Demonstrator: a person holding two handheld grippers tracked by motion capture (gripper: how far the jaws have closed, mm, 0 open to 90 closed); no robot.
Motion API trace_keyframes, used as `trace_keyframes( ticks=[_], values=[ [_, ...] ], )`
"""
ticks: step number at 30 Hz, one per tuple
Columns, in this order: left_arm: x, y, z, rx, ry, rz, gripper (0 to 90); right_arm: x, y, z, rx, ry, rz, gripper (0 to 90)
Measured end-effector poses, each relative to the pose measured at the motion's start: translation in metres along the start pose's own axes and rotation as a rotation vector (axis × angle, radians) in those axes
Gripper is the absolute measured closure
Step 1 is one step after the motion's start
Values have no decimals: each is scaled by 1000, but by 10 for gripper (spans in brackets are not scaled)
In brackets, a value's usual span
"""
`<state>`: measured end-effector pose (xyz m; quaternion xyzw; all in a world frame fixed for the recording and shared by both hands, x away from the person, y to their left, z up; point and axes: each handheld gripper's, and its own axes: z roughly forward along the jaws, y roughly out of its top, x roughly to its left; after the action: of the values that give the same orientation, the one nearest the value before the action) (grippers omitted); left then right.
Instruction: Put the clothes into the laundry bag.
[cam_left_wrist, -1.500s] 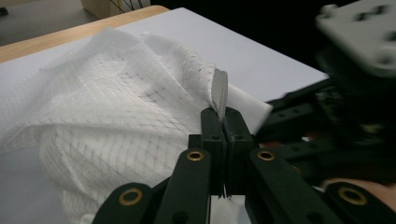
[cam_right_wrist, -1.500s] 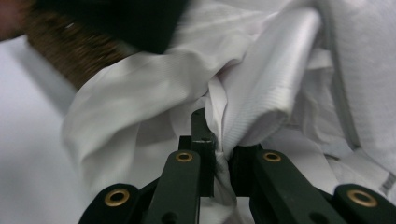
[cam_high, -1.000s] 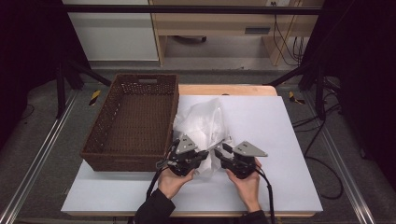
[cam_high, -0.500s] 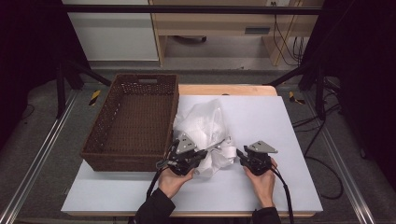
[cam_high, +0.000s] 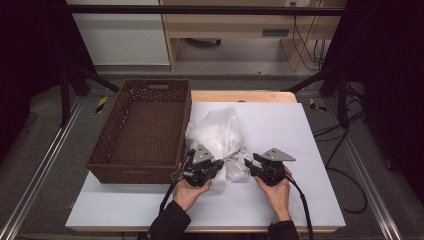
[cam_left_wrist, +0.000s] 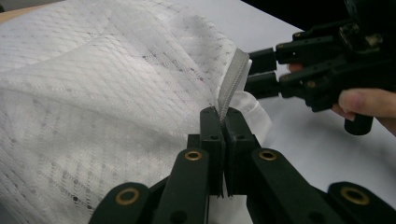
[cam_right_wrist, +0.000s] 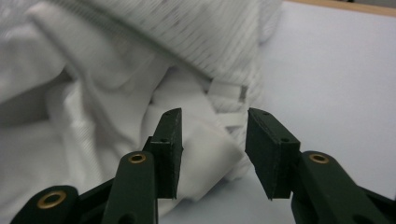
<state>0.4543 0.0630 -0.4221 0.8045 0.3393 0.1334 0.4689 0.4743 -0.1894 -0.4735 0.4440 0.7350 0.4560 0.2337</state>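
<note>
High view: white garment (cam_high: 220, 137) crumpled just right of the wicker basket (cam_high: 142, 130), on the white tabletop (cam_high: 280, 125). Left gripper (cam_high: 216, 165) at its near edge, right gripper (cam_high: 248, 165) just beside.

Left gripper view: jaws clamped tight on a ribbed strip (cam_left_wrist: 232, 81) of the garment.

Right gripper view: jaws apart after just opening a bit, fabric corner between them, not pinched.

Sheer white woven cloth (cam_high: 220, 132); rough brown wicker basket (cam_high: 145, 130).
</note>
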Motion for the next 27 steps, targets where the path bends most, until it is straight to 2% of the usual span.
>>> trace_keyframes(
  ticks=[1, 3, 4, 5, 6, 9, 10, 11, 12, 16, 18, 19, 20, 21, 22, 25, 26, 27],
  values=[
    [0, 0, 0, -2, -3, -2, 877, 0, 0, 0, 0, 0, 0, 591],
    [1, -1, 0, -1, -5, -1, 877, -6, 3, 0, -13, -54, 48, 607],
    [1, -2, 1, -1, -7, -2, 878, -13, 3, 4, 20, -87, 64, 582],
    [1, -2, 1, -1, -7, -2, 878, -13, 3, 4, 20, -87, 64, 582],
    [1, -2, 1, -3, -9, -3, 878, -15, 1, 11, 61, -88, 63, 562],
    [1, -3, 2, -7, -11, -4, 877, -14, 0, 15, 70, -81, 69, 557],
    [1, -3, 2, -7, -13, -4, 877, -14, -1, 20, 98, -62, 66, 547],
    [2, -3, 2, -5, -13, -6, 877, -14, -1, 20, 98, -62, 66, 547],
    [1, -3, 2, -6, -10, -3, 876, -16, -3, 24, 132, -41, 87, 538],
    [1, -3, 1, -7, -7, 2, 873, -18, -2, 27, 157, -22, 111, 554],
    [1, -3, 1, -9, -6, 3, 872, -14, -2, 28, 164, -27, 81, 613],
    [1, -3, 2, -9, -7, 2, 872, -11, -1, 29, 164, -26, 62, 680],
    [1, -3, 2, -10, -6, 1, 873, -8, -1, 29, 168, -14, 65, 741],
    [1, -3, 2, -11, -7, 0, 873, -6, -1, 29, 166, -11, 50, 766],
    [0, -3, 2, -10, -6, 1, 872, -6, -1, 29, 167, -11, 79, 774],
    [0, -3, 1, -11, -5, 1, 873, -7, -2, 28, 167, -9, 101, 802],
    [1, -4, 1, -11, -6, 1, 873, -7, -1, 27, 165, -13, 102, 900],
    [1, -4, 0, -12, -5, 0, 874, -6, -1, 23, 153, -20, 106, 900]
  ],
)
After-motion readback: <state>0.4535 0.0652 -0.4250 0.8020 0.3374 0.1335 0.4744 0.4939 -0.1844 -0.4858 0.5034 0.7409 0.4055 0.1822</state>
